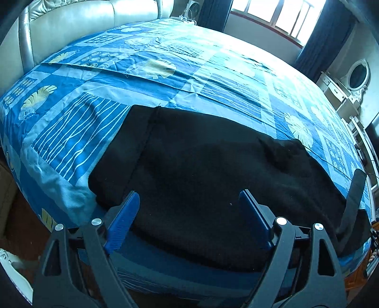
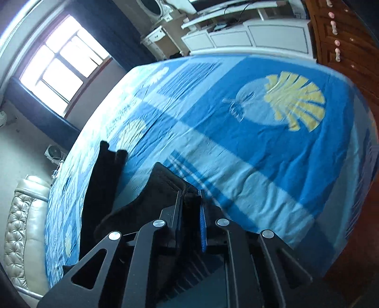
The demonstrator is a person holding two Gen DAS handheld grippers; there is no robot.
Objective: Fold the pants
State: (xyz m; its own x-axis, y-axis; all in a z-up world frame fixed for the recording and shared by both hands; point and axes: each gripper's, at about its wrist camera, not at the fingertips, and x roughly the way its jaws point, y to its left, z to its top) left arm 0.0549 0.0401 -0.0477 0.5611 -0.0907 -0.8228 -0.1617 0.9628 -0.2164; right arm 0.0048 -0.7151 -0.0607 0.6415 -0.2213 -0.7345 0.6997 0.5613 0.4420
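Note:
Black pants [image 1: 201,165] lie spread on a bed with a blue patterned sheet [image 1: 94,118], near its front edge. My left gripper [image 1: 189,199] is open, its blue fingers [image 1: 123,220] straddling the near part of the pants just above the cloth. My right gripper [image 2: 190,196] is shut on a fold of the black pants [image 2: 163,187] and holds it lifted off the sheet [image 2: 236,142]; the rest of the pants [image 2: 99,189] trails to the left. The right gripper's finger also shows at the right edge of the left wrist view [image 1: 353,199].
A padded cream headboard [image 1: 83,21] stands at the far left end of the bed. A window with dark curtains [image 1: 284,16] is behind. White furniture [image 2: 248,35] and a wooden cabinet [image 2: 343,47] stand past the bed's foot.

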